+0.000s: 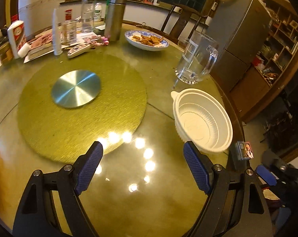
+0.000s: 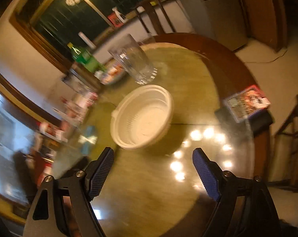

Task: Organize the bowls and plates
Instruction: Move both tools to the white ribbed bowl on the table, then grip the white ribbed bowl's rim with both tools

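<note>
Left gripper (image 1: 143,165): hanging over the glass table (image 1: 129,201), jaws spread wide, gripping nothing.
Right gripper (image 2: 153,166): jaws gaping, empty.
White bowl (image 1: 203,118): sitting at two o'clock from the left gripper, near the table edge.
Glass pitcher (image 1: 196,58): standing just beyond the bowl, at twelve o'clock.

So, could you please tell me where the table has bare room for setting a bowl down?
The near glass table top is bare, bordered by the green turntable and the white bowl. The turntable is free around its metal disc. The far left edge is crowded with bottles and papers; the glass pitcher stands just behind the bowl.
</note>
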`<state>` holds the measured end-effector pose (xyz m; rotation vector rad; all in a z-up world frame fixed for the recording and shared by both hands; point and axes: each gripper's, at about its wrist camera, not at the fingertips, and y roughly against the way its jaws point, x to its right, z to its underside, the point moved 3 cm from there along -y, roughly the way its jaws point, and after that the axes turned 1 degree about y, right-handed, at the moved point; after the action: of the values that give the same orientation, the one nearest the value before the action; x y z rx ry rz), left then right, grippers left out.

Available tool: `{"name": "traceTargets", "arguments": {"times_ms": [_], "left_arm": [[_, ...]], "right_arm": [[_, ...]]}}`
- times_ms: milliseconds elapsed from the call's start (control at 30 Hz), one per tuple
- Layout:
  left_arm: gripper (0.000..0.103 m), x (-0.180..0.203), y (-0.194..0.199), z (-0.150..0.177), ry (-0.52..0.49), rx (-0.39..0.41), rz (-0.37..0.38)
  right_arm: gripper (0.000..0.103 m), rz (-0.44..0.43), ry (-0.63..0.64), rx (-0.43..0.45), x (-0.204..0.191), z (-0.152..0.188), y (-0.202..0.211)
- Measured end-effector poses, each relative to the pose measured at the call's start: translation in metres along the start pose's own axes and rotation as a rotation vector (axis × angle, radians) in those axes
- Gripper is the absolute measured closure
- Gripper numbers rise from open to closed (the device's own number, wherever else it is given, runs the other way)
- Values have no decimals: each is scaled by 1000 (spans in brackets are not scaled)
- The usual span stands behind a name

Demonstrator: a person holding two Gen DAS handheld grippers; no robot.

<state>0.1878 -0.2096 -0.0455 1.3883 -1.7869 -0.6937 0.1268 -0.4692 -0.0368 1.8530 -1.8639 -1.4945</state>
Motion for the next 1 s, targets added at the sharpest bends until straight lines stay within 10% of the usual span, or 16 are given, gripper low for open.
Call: {"name": "traceTargets", "arguments": {"times_ms": [433, 733, 1000], "left_arm": [[19, 41, -58, -14, -26, -62, -50], [20, 47, -70, -16, -27, -37, -99], [85, 52, -83, -12, -111, -71, -141]], "right_arm": [[19, 3, -109, -86, 28, -41, -53], [42, 44, -132, -108, 27, -47, -84], [83, 63, -104, -145, 20, -37, -106]]}}
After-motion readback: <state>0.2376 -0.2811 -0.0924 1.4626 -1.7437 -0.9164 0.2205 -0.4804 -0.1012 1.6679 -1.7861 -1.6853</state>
